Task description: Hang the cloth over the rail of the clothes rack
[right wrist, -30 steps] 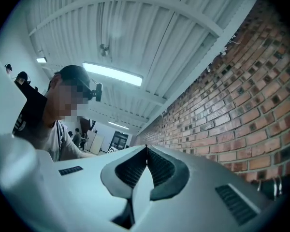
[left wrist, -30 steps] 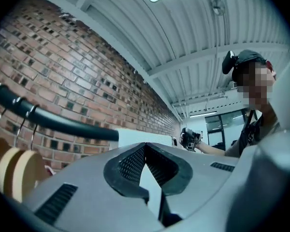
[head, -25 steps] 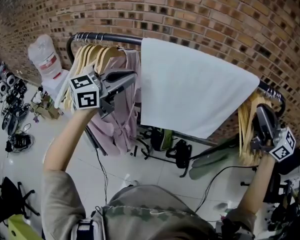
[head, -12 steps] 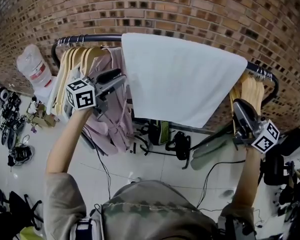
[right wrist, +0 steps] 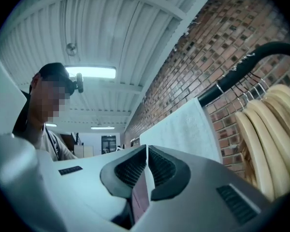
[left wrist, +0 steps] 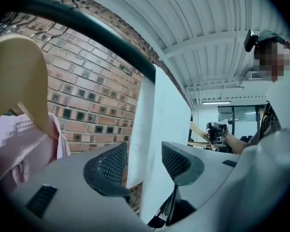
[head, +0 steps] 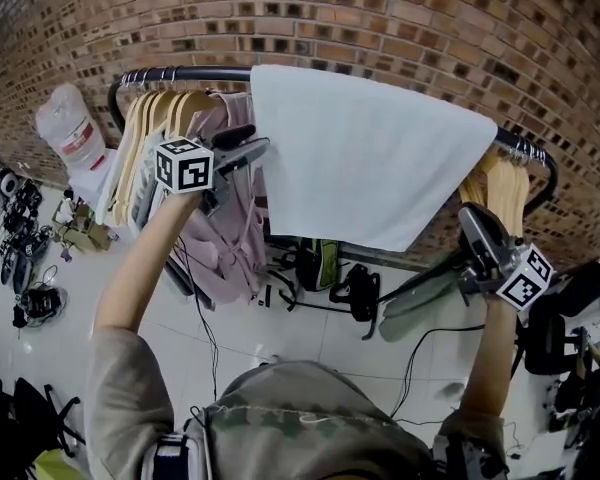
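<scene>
1. Head view: the cloth (head: 370, 158) already lay over the rail (head: 180, 73) of the clothes rack. It was spread along the rail, so its long axis ran left to right, and its front half hung down.
   - The left tongs (head: 258, 144) pointed at the left edge of the cloth and were just beside it, so they were the nearer ones.
   - The right tongs (head: 470, 218) were under the lower right corner of the cloth and clear of it.
   - The back half of the cloth was hidden behind the rail, so I could not tell whether both halves hung equally.
   - The hangers (head: 145, 138) and a pink garment (head: 230, 238) covered the left part of the rack.
2. Left gripper view: the left tongs (left wrist: 144, 161) were released, and their jaws had just been opening.
   - The left edge of the cloth (left wrist: 166, 115) showed in the gap between the jaws, but the pads did not press on it.
   - The rail (left wrist: 87, 28) ran above, away from the camera.
   - How deep the edge stood between the jaws was hard to judge.
3. Right gripper view: the right tongs (right wrist: 146, 166) were clenched, with nothing between them.
   - The cloth (right wrist: 183, 129) hung beyond them, up and ahead.
   - The hangers (right wrist: 266, 129) were at the right, and the frame cut off the lower edge of the cloth.
</scene>
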{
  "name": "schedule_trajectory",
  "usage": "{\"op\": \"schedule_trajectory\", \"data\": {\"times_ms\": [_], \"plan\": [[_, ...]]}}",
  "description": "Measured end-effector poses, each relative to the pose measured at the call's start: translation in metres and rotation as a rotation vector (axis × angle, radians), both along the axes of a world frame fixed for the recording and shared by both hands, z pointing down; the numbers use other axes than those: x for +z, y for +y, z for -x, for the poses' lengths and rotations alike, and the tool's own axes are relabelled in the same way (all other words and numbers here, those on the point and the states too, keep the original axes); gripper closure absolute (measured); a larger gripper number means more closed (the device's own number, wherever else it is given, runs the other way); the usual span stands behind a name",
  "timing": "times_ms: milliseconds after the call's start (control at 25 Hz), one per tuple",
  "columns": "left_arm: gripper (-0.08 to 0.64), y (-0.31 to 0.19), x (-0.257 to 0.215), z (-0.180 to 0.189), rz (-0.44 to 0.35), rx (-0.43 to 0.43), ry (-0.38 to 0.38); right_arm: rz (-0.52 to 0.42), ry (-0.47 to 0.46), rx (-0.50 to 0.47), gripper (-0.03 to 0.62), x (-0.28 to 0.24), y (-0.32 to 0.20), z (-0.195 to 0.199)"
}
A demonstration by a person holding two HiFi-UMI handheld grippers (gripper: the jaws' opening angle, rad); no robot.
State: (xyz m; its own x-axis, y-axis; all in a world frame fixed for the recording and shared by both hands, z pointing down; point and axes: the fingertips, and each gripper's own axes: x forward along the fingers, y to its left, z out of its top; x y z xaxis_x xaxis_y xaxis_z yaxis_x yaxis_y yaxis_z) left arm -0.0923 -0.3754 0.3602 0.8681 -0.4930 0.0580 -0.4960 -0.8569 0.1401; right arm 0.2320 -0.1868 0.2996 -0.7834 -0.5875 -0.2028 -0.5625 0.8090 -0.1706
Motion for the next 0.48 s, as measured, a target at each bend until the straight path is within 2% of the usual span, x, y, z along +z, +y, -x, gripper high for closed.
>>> {"op": "schedule_trajectory", "data": {"times_ms": [120, 360, 400, 480], "plan": [[0.342, -0.002, -0.001, -0.007, -0.002, 0.035, -0.019, 0.028, -0.069, 0.017, 0.58, -0.002, -0.006, -0.003], [0.346, 0.002, 0.0, -0.015, 0.003, 0.079, 0.018, 0.083, 0.024, 0.115, 0.58, 0.028, -0.027, -0.011], [0.369, 0.002, 0.001, -0.018, -0.006, 0.09, 0.004, 0.089, 0.041, 0.129, 0.58, 0.032, -0.029, -0.013], [0.504, 0.003, 0.005, -0.024, -0.033, 0.113, -0.043, 0.092, 0.047, 0.155, 0.58, 0.036, -0.034, -0.019]]}}
